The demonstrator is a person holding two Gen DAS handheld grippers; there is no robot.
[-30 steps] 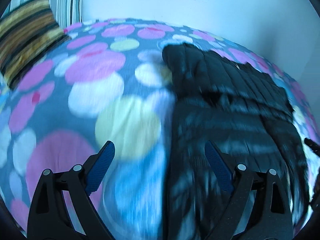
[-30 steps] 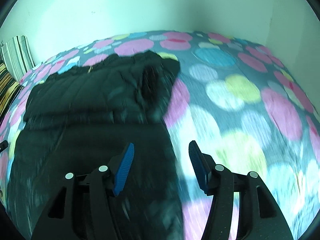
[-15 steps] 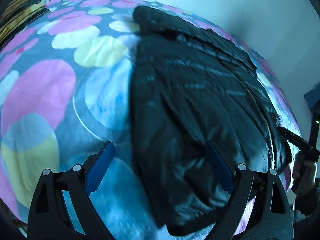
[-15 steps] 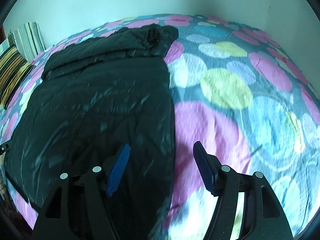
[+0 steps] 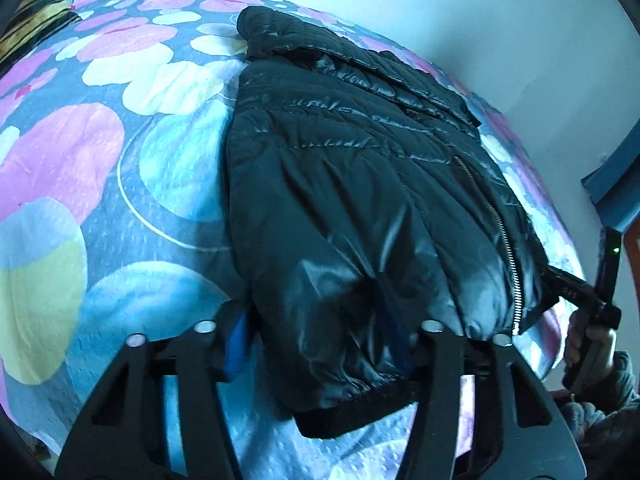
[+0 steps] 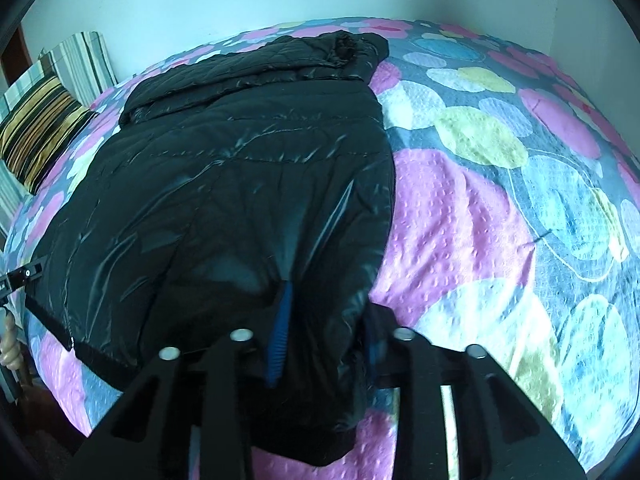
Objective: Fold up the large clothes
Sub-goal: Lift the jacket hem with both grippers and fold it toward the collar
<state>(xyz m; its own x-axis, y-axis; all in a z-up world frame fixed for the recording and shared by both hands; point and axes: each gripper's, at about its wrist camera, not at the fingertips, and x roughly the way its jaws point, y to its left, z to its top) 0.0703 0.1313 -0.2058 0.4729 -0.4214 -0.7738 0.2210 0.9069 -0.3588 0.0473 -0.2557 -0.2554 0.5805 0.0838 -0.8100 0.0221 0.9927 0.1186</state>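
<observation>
A black quilted puffer jacket [image 5: 352, 184] lies flat on the bed, hem towards me, collar at the far end. It also shows in the right wrist view [image 6: 224, 184]. My left gripper [image 5: 320, 344] has its jaws around the hem's left corner, fabric bunched between the blue pads. My right gripper [image 6: 324, 340] has its jaws around the hem's right corner, fabric filling the gap. The right gripper also shows at the right edge of the left wrist view [image 5: 576, 292], and the left gripper at the left edge of the right wrist view [image 6: 20, 274].
The bedspread [image 6: 480, 208] has large pink, blue and yellow circles. Striped pillows [image 6: 44, 120] lie at the far left by the white wall. The near bed edge is just under the grippers.
Both grippers have drawn back from the middle of the jacket to its near hem, and their jaws have narrowed onto the hem's two corners.
</observation>
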